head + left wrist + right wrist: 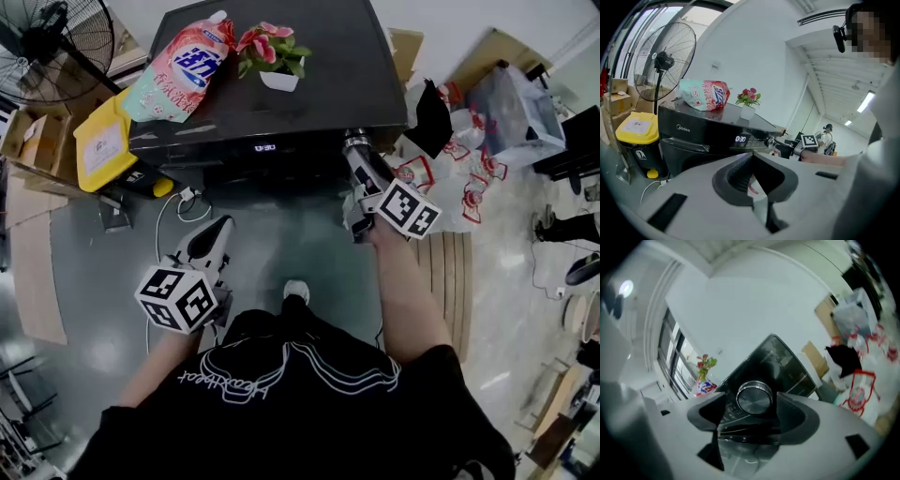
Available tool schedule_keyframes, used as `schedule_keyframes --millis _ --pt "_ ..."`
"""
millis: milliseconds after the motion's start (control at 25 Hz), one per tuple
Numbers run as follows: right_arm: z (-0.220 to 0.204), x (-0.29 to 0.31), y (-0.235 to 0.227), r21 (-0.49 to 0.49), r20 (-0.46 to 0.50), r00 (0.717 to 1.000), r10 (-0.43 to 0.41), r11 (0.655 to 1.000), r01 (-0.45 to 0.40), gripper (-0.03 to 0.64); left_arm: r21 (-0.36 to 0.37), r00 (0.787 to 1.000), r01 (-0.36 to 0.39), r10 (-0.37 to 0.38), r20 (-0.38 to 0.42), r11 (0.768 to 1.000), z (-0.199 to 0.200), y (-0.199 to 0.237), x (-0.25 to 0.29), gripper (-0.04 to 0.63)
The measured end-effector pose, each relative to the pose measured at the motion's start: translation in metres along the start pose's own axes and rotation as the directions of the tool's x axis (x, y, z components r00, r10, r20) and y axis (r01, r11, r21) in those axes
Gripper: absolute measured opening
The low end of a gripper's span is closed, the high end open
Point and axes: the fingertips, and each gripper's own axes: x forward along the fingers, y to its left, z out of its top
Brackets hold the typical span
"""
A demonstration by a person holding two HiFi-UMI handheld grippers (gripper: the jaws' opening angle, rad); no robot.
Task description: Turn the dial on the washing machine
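Centring looked the thing to get right: the right tongs stood open astride the dial at the right end of the washing machine front, pads seemingly clear of it, while the left tongs hung closed and empty, nearer.

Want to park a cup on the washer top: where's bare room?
Right half of the washing machine lid, between the flower pot and its right edge, is bare. Left rear holds the detergent pouch. Front right is crowded: right gripper at the dial.
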Motion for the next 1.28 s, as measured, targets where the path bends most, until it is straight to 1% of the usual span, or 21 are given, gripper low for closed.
schedule_keyframes --millis 40,80,120,160,200,240,280,360,400,440,480,560,640,680,760,960,1120,1160,1280 --pt "0.001 -0.001 0.004 -0.101 -0.006 1.000 -0.018 0.995 0.018 0.345 0.000 1.000 0.003 -0.003 -0.001 1.000 -0.001 -0.001 0.000 0.005" --pt "0.002 -0.002 0.007 -0.195 -0.010 0.999 -0.039 0.980 0.036 0.362 0.000 1.000 0.007 -0.007 -0.001 1.000 -0.001 -0.002 0.001 0.005" --pt "0.002 -0.003 0.009 -0.283 -0.013 0.998 -0.061 0.958 0.055 0.369 0.001 1.000 0.009 -0.009 0.000 1.000 -0.001 -0.002 0.001 0.005" --pt "0.002 -0.003 0.011 -0.367 -0.014 0.996 -0.084 0.928 0.073 0.374 0.001 1.000 0.010 -0.010 0.000 1.000 -0.002 -0.002 0.001 0.005" --pt "0.001 -0.003 0.013 -0.448 -0.014 0.994 -0.110 0.889 0.092 0.377 0.000 1.000 0.011 -0.011 0.000 1.000 -0.002 -0.002 0.001 0.005" --pt "0.000 -0.003 0.014 -0.530 -0.010 0.990 -0.138 0.841 0.111 0.377 0.000 1.000 0.012 -0.012 0.000 1.000 -0.003 -0.002 0.000 0.005" --pt "-0.001 -0.003 0.016 -0.613 -0.003 0.986 -0.168 0.779 0.130 0.375 -0.001 1.000 0.013 -0.013 0.000 1.000 -0.003 -0.002 0.000 0.005" --pt "-0.003 -0.001 0.021 -0.766 0.021 0.976 -0.217 0.623 0.155 0.365 -0.002 1.000 0.016 -0.016 0.002 1.000 -0.004 -0.001 -0.001 0.005" --pt "-0.004 0.000 0.024 -0.823 0.034 0.972 -0.233 0.546 0.159 0.360 -0.001 1.000 0.016 -0.016 0.006 1.000 -0.003 -0.001 -0.002 0.005" --pt "-0.005 0.002 0.027 -0.862 0.046 0.969 -0.242 0.480 0.161 0.360 0.000 1.000 0.015 -0.015 0.009 1.000 -0.003 -0.001 -0.003 0.005" --pt "-0.005 0.004 0.029 -0.889 0.057 0.967 -0.248 0.428 0.162 0.360 0.000 1.000 0.014 -0.014 0.012 1.000 -0.002 0.000 -0.004 0.005" --pt "-0.006 0.008 0.030 -0.924 0.080 0.961 -0.264 0.342 0.170 0.353 -0.004 1.000 0.013 -0.013 0.018 1.000 -0.001 0.002 -0.005 0.005" --pt "-0.008 0.010 0.029 -0.947 0.099 0.954 -0.284 0.269 0.178 0.344 -0.011 1.000 0.006 -0.006 0.023 1.000 0.000 0.006 -0.007 0.005" --pt "-0.010 0.012 0.027 -0.954 0.105 0.950 -0.293 0.239 0.179 0.341 -0.014 1.000 0.002 -0.001 0.024 1.000 -0.001 0.008 -0.008 0.005" --pt "-0.014 0.014 0.024 -0.965 0.110 0.945 -0.307 0.195 0.176 0.333 -0.021 1.000 -0.008 0.008 0.025 1.000 -0.001 0.012 -0.009 0.005" --pt "-0.021 0.022 0.020 -0.975 0.121 0.938 -0.326 0.140 0.174 0.319 -0.019 0.999 -0.032 0.033 0.022 0.999 0.001 0.018 -0.013 0.005" --pt "-0.021 0.025 0.016 -0.982 0.140 0.931 -0.336 0.072 0.174 0.305 -0.027 0.998 -0.052 0.052 0.022 0.998 -0.001 0.022 -0.017 0.005" --pt "-0.020 0.025 0.014 -0.982 0.147 0.929 -0.340 0.063 0.178 0.298 -0.028 0.998 -0.058 0.058 0.022 0.998 -0.002 0.024 -0.018 0.005" --pt "-0.017 0.025 0.013 -0.980 0.162 0.926 -0.342 0.056 0.192 0.286 -0.034 0.997 -0.076 0.076 0.027 0.997 -0.001 0.029 -0.021 0.005"
